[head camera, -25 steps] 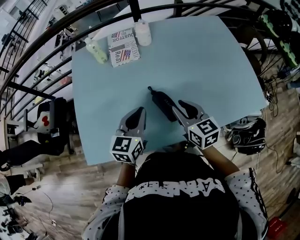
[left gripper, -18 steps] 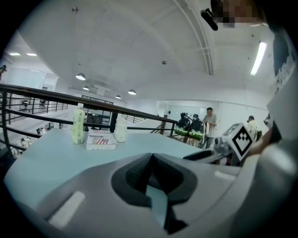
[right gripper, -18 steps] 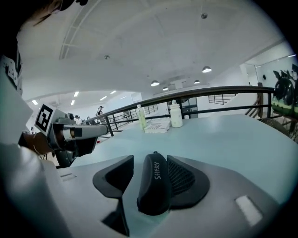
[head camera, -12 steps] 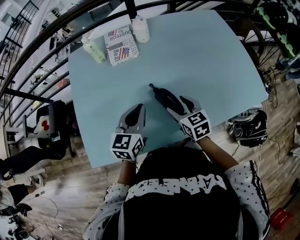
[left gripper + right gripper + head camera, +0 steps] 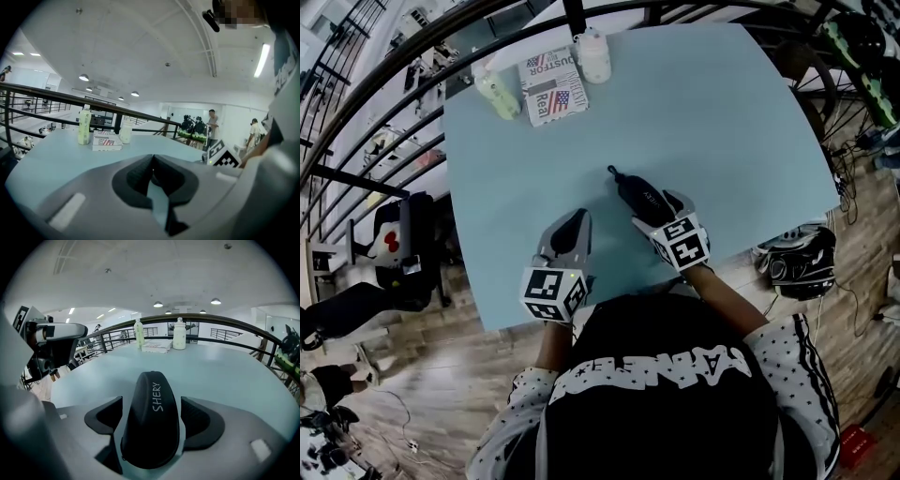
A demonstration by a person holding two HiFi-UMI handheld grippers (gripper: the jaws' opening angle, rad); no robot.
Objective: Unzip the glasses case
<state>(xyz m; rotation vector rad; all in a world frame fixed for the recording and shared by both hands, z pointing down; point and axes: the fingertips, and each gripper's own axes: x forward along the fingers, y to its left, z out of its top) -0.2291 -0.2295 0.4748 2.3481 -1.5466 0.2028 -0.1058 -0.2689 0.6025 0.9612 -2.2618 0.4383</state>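
Down onto the glasses case (image 5: 636,192) the right gripper (image 5: 659,212) has dropped since a second ago, its jaws just opening wide to straddle it without pressing. That black case lies on the blue table (image 5: 722,122), near the person. Beside it the left gripper (image 5: 575,225) hovers with jaws pressed together, empty.

A black glasses case (image 5: 636,194) with white lettering on a pale blue table (image 5: 722,112).
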